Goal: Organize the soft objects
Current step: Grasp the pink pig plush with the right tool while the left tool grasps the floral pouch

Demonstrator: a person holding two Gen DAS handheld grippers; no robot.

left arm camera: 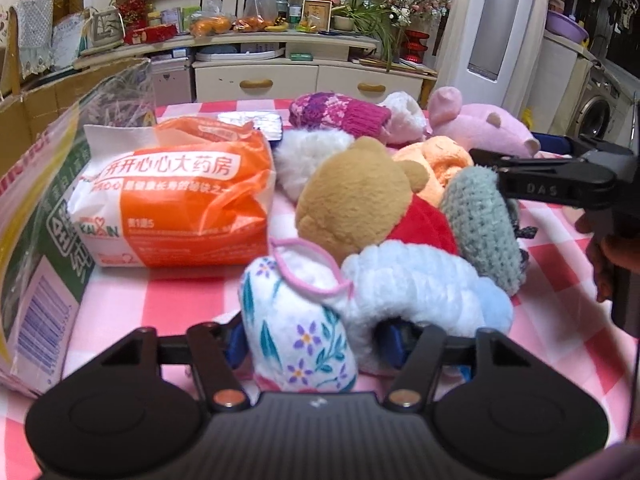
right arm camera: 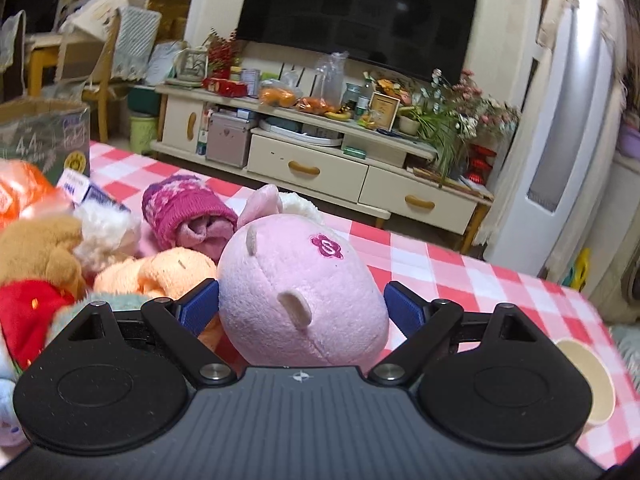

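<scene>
On the counter [left arm camera: 168, 304] with the pink and white checked cloth, a pile of soft toys is seen. The white flowered cloth bundle [left arm camera: 298, 332] and the fluffy pale blue roll [left arm camera: 424, 292] are squeezed between the blue pads of the left gripper [left arm camera: 316, 340]. The round pink plush pig [right arm camera: 300, 300] is found between the right gripper's [right arm camera: 302, 308] pads, which are spread apart.

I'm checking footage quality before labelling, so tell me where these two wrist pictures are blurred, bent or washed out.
Left wrist view: fisheye bends the cabinet edges; the floral cloth close to the lens looks soft; the clear bag at the left edge smears. Right wrist view: the white appliance shows bright glare and blur; the pink plush is fairly sharp; the television stays dark.
</scene>
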